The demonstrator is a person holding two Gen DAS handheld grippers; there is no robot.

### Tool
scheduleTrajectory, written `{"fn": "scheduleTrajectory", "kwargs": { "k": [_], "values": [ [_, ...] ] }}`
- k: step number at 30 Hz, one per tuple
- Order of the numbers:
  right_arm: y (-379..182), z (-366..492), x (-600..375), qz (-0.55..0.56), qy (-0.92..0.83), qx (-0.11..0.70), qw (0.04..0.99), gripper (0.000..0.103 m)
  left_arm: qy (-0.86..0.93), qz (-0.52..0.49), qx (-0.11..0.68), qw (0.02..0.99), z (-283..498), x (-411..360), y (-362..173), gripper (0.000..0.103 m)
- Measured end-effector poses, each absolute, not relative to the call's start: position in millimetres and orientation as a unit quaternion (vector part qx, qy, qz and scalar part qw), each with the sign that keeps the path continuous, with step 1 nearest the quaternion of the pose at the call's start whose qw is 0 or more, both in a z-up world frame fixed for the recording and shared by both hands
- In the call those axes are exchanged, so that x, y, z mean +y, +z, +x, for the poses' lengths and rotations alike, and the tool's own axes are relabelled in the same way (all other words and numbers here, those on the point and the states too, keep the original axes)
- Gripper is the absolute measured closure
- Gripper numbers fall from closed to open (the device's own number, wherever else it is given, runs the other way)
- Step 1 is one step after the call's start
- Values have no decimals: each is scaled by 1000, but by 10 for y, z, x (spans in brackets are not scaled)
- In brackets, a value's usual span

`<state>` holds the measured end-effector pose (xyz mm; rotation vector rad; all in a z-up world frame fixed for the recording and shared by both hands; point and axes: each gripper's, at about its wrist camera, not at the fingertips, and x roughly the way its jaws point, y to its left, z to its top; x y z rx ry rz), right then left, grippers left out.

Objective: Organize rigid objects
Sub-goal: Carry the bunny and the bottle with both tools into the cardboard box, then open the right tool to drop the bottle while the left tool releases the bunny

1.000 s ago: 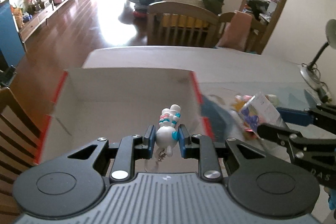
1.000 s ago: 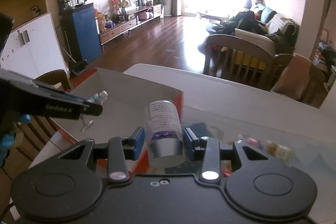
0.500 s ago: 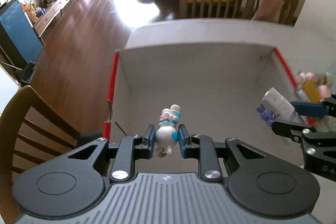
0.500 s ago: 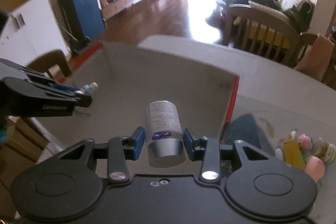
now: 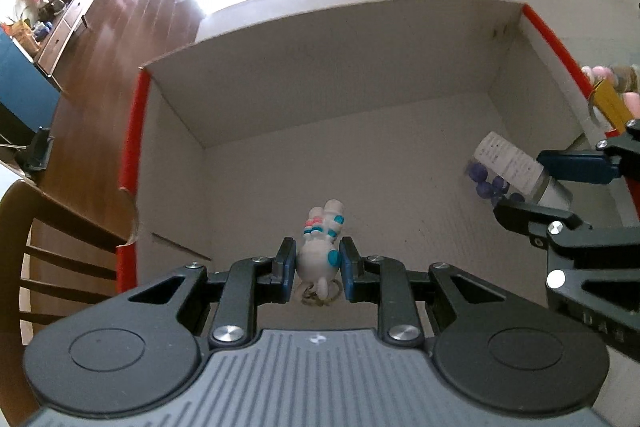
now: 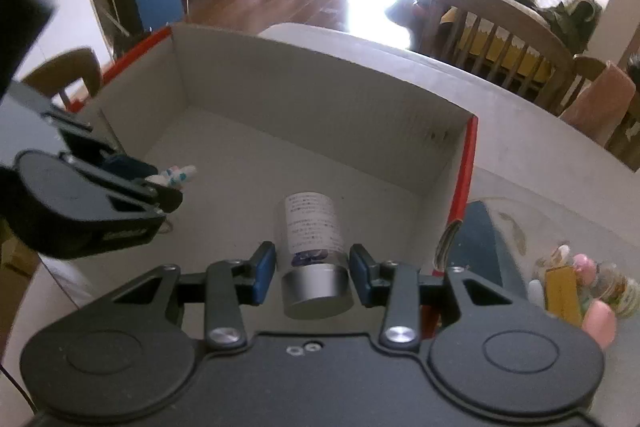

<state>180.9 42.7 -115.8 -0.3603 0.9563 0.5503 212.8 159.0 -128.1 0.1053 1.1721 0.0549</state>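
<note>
The left claw [image 5: 316, 267] was clamped on a small white bunny keychain figure [image 5: 320, 247] with pink and teal stripes, its blue pads pressed against the body and the metal ring dangling beneath. It hung inside an open cardboard box [image 5: 360, 75] with red-edged flaps, above the bare floor of the box. The right claw [image 6: 313, 269] was clamped on a clear bottle [image 6: 312, 227] with a white printed label and a silver cap, the cap end toward the camera, also held over the box interior near its right wall. In the left wrist view the bottle [image 5: 516, 171] showed purple beads inside. Outside the box on the desk [image 6: 540, 155] lay a cluster of small toys [image 6: 580, 283], just beside the right wall.
</note>
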Motion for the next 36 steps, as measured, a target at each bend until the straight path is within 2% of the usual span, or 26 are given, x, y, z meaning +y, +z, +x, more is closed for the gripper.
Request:
{"fn": "scheduleTrajectory", "kwargs": {
  "k": [7, 15, 23, 28, 32, 36],
  "values": [
    [-1220, 1793, 535, -205, 258, 450, 830, 62, 21, 51, 595, 802, 2149, 1553, -1469, 80],
    [-1180, 1734, 516, -202, 267, 452, 827, 60, 29, 38, 608, 792, 2025, 1606, -1512, 80],
    [-1035, 1671, 365, -172, 272, 444, 836, 52, 30, 27, 604, 796, 1837, 1592, -1445, 80],
    [-908, 1664, 182, -136, 287, 442, 839, 51, 32, 23, 586, 810, 1624, 1528, -1344, 80],
    [-776, 1596, 55, -110, 295, 433, 845, 43, 35, 13, 569, 822, 1535, 1585, -1215, 80],
    [-638, 1501, -82, -94, 302, 420, 851, 41, 35, 3, 550, 834, 1452, 1717, -1061, 80]
  ]
}}
